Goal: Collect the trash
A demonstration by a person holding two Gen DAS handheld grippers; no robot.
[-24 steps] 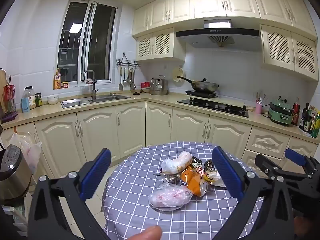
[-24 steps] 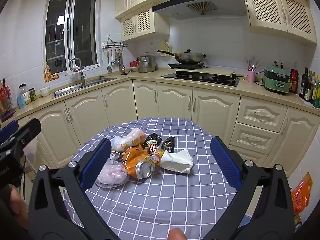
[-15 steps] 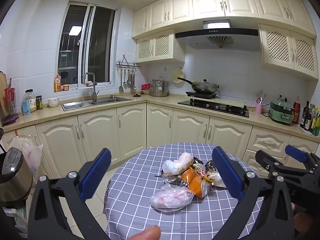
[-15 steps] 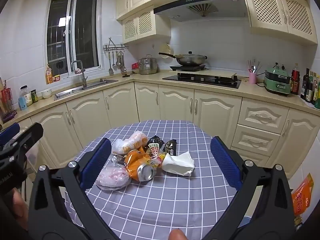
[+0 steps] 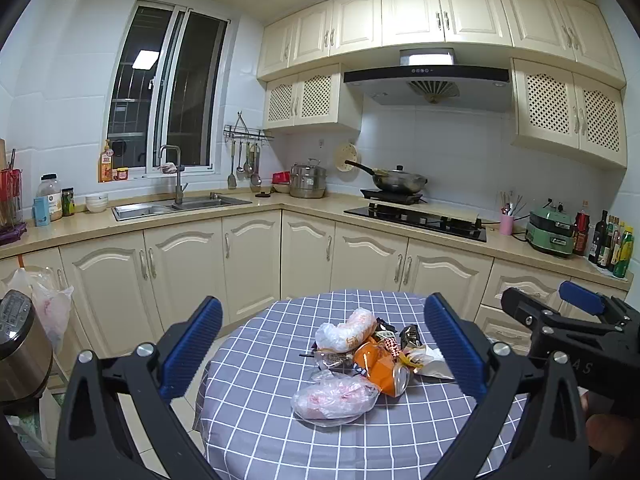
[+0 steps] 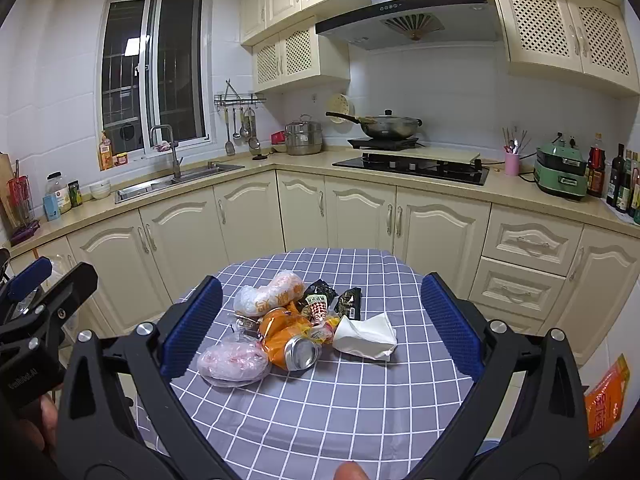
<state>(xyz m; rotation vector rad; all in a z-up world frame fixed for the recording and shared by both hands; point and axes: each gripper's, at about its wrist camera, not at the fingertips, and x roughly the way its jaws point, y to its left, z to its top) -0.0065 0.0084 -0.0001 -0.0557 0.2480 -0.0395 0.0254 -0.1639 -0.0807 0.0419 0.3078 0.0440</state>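
Trash pile [image 6: 304, 324] on checked table [image 6: 360, 408], pink stuff inside clear bag [image 6: 234, 362], both grippers [image 5: 320, 350] [image 6: 316, 322] spread wide, empty

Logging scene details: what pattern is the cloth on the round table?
Blue-grey tablecloth with a white grid check, clearest in the right wrist view.

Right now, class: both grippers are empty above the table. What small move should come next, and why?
Probably lower the right gripper toward the white crumpled tissue: its fingers stand wide open, and the tissue lies at the pile's right edge, apart from the can.
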